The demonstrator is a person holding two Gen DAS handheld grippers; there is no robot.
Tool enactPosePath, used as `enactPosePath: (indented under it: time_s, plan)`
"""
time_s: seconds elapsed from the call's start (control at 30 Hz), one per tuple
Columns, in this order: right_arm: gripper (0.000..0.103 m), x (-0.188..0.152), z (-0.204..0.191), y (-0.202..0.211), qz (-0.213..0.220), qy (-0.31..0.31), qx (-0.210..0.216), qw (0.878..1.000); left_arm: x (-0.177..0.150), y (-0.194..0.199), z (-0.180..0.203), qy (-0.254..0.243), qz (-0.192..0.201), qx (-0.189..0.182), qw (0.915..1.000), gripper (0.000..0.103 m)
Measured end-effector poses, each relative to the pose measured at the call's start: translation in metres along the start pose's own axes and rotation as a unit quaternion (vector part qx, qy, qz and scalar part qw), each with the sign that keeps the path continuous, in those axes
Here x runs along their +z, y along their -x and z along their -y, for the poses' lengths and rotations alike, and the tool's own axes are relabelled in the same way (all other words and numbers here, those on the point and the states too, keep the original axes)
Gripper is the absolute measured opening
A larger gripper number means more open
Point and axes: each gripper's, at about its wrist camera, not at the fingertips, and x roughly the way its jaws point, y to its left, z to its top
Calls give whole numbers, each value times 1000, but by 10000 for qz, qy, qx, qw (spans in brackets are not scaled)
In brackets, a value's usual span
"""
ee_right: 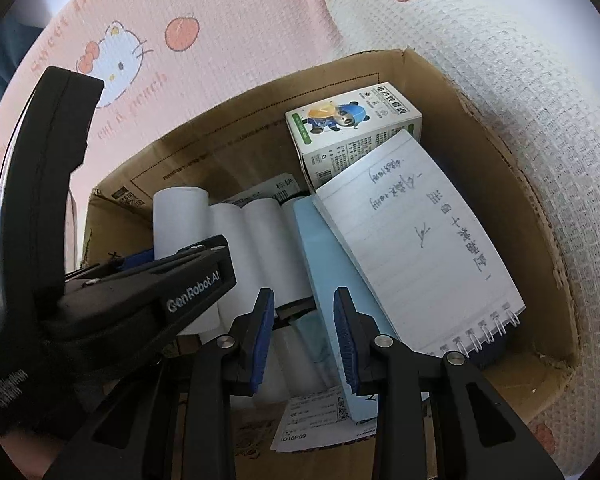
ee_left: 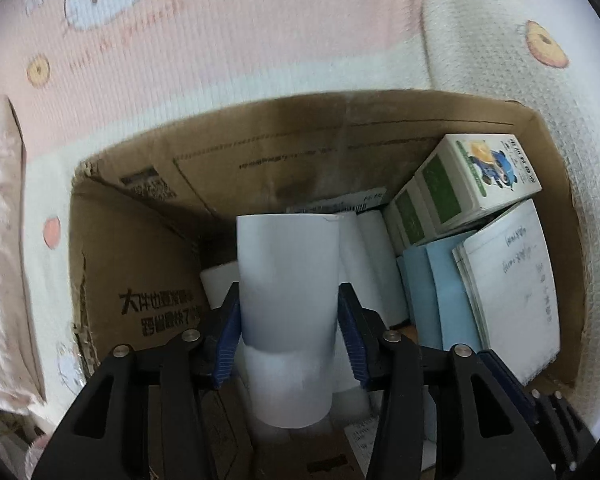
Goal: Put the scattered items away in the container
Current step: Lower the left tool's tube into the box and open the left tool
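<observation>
In the left wrist view, the left gripper [ee_left: 288, 312] holds a white paper roll [ee_left: 287, 280] between its two blue pads [ee_left: 229, 332], which press on both sides of it. The roll is smooth and plain, without print, and it stands about upright over the open cardboard box [ee_left: 140, 264], just above other white rolls [ee_left: 374, 264] that lie on the bottom. At the right side of the box a white and green carton [ee_left: 480, 176] with a cartoon panda leans on top of light blue packs [ee_left: 440, 292], and a lined notebook [ee_left: 512, 280] with handwriting stands against the right wall. The box sits on a pink and white blanket [ee_left: 180, 60] printed with a cartoon cat. In the right wrist view, the right gripper [ee_right: 304, 340] is over the same box with its jaws apart and nothing between them; under it are a white roll and the edge of a light blue pack [ee_right: 328, 264]. The left gripper [ee_right: 188, 256] with the roll [ee_right: 178, 220] shows at the left, inside the box near its left wall. The spiral notebook [ee_right: 416, 248] lies tilted over the blue pack, and the panda carton [ee_right: 352, 132] is behind it.
</observation>
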Motion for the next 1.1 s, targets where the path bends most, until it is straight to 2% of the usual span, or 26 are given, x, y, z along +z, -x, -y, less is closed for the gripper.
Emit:
enactPosePath:
  time_s: [0.1, 0.23, 0.37, 0.47, 0.5, 0.57, 0.63, 0.77, 0.87, 0.9, 0.97, 1.07, 1.1]
  plan:
    - [28, 0, -3, -1, -54, 71, -30, 10000, 2, 1, -8, 73, -178, -167, 9997, 55]
    - [28, -1, -7, -2, -76, 110, -33, 9999, 2, 10, -16, 151, -137, -462, 9987, 55]
    - [28, -6, -8, -2, -137, 76, 143, 9998, -4, 15, -17, -63, -294, -540, 9981, 58]
    - [28, -10, -9, -1, -146, 58, 169, 9997, -5, 27, -21, -54, -153, -493, 9987, 62]
    - [28, -11, -9, -1, -139, 53, 208, 9997, -3, 29, -19, -259, -137, -562, 9980, 63]
    - [28, -13, -8, -3, -146, 5, 418, 9990, 0, 39, -18, -331, 43, -512, 9981, 66]
    - [28, -15, -7, -8, -224, -138, 762, 9967, 1, 40, -16, -581, 15, -441, 9973, 67]
    - [28, -17, -8, -9, -192, -230, 910, 9954, -1, 43, -22, -1075, -88, -542, 9927, 67]
    - [28, -17, -12, -6, -161, -244, 1009, 9945, -2, 47, -31, -1098, -62, -721, 9913, 67]
    - [28, -17, -13, -5, -148, -243, 1037, 9942, -3, 47, -35, -1074, -51, -764, 9913, 62]
    - [28, -18, -14, -4, -140, -234, 944, 9952, -1, 44, -38, -1066, -154, -765, 9912, 54]
    - [28, -18, -6, 2, -88, -306, 366, 9988, -2, 40, -35, -1102, -330, -908, 9892, 53]
    - [27, -19, -5, 7, -35, -355, 378, 9986, -2, 41, -33, -1174, -311, -889, 9886, 53]
